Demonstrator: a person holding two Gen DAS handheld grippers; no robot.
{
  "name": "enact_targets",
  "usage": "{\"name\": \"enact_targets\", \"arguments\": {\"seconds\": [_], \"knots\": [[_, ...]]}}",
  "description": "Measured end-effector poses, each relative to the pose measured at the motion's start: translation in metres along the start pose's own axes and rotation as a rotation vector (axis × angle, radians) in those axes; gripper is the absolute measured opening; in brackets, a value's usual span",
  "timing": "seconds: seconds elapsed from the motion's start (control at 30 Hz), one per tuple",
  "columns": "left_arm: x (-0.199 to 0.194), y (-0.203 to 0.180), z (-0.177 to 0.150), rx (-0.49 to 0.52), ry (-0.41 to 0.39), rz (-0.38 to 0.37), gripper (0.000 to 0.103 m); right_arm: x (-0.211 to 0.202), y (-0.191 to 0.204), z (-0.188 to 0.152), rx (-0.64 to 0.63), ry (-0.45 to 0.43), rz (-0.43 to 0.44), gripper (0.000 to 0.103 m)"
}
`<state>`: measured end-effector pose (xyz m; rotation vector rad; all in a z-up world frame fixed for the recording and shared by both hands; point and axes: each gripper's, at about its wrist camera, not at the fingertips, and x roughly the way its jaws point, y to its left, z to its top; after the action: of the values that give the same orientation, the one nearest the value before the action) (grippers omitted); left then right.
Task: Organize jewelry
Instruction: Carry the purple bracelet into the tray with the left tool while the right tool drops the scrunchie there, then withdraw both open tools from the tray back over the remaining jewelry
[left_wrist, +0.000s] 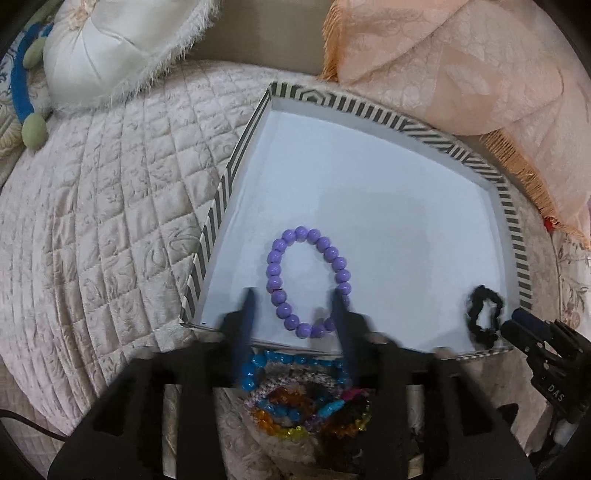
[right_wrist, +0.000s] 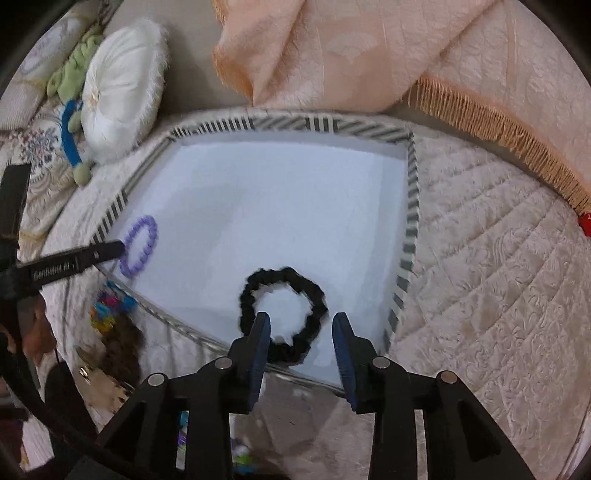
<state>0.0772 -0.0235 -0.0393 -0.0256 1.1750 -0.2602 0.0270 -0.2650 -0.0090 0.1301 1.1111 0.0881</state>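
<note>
A purple bead bracelet (left_wrist: 307, 282) lies flat in a white box with a striped rim (left_wrist: 210, 225). My left gripper (left_wrist: 293, 301) is open, its fingers either side of the bracelet's near end, holding nothing. A black scrunchie (right_wrist: 283, 314) lies in the box's near right corner; it also shows in the left wrist view (left_wrist: 484, 314). My right gripper (right_wrist: 301, 325) is open just above the scrunchie's near edge, holding nothing. The purple bracelet (right_wrist: 140, 245) and striped rim (right_wrist: 412, 221) show in the right wrist view too. A pile of colourful bead jewelry (left_wrist: 295, 402) sits in front of the box.
The box rests on a quilted cream bedspread (left_wrist: 103, 221). A white fringed cushion (left_wrist: 110, 48) and a green and blue soft toy (left_wrist: 26, 85) lie at the back left. A peach fringed cloth (left_wrist: 461, 62) is draped at the back right.
</note>
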Motion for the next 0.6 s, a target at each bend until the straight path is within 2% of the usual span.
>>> {"name": "enact_targets", "arguments": {"seconds": [0.3, 0.4, 0.6], "knots": [[-0.036, 0.009, -0.015, -0.011, -0.065, 0.045, 0.049, -0.008, 0.026, -0.002, -0.043, -0.015, -0.068, 0.033], [-0.048, 0.012, -0.022, -0.013, -0.098, 0.046, 0.049, -0.017, 0.032, -0.006, -0.055, -0.023, -0.072, 0.033], [-0.068, 0.016, -0.043, -0.012, -0.117, 0.044, 0.049, -0.032, 0.053, -0.018, -0.095, -0.039, -0.082, 0.033]]}}
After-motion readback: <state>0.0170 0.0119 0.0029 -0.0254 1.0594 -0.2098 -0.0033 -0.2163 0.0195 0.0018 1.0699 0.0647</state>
